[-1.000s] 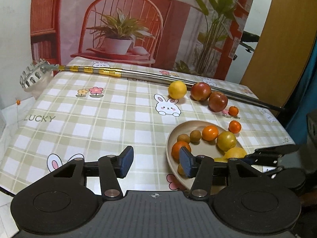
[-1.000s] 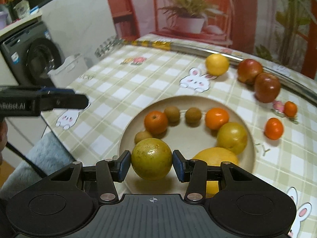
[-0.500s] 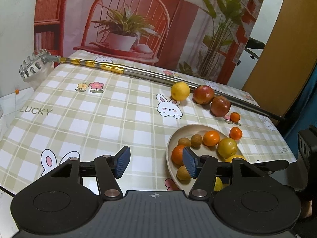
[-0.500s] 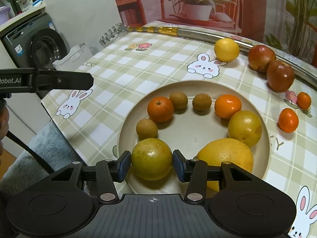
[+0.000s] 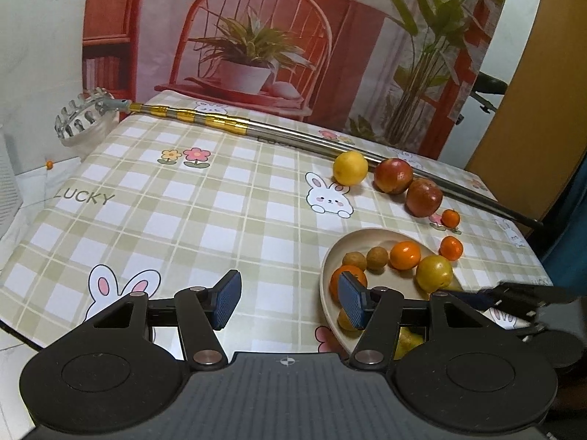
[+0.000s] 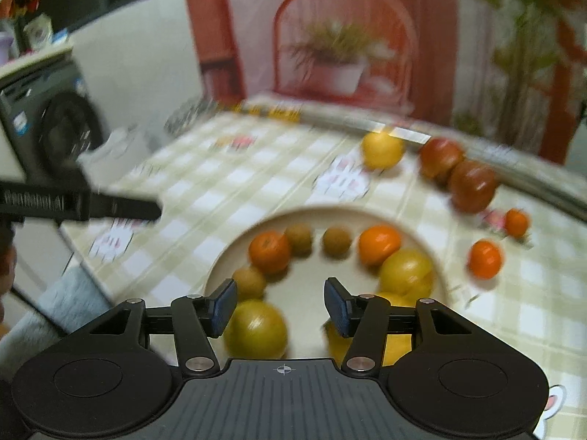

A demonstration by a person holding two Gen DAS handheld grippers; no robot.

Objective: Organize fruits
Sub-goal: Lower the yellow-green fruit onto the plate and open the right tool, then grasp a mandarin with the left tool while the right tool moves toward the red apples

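Two jaws on the right gripper [image 6: 280, 306] now stand wide apart, and that is the news: a second ago they were clamped on the yellow-green citrus [image 6: 255, 329], which now sits free at the near left edge of the plate [image 6: 323, 216], just beside the left pad. Release made, fruit delivered! The right wrist view is smeared with motion, so the tool looks to be on the move. Over on the left, the left gripper [image 5: 288, 300] hangs open and empty above the tablecloth [image 5: 183, 212], just left of the plate. Five fruits are not yet in: a yellow lemon [image 5: 350, 168], two red apples [image 5: 393, 176] [image 5: 424, 198] and two small tangerines [image 5: 450, 218] [image 5: 451, 248], all on the far right side by the metal pole [image 5: 293, 135]. My call: one more piece is banked, and the near tangerine looks the easiest next pick
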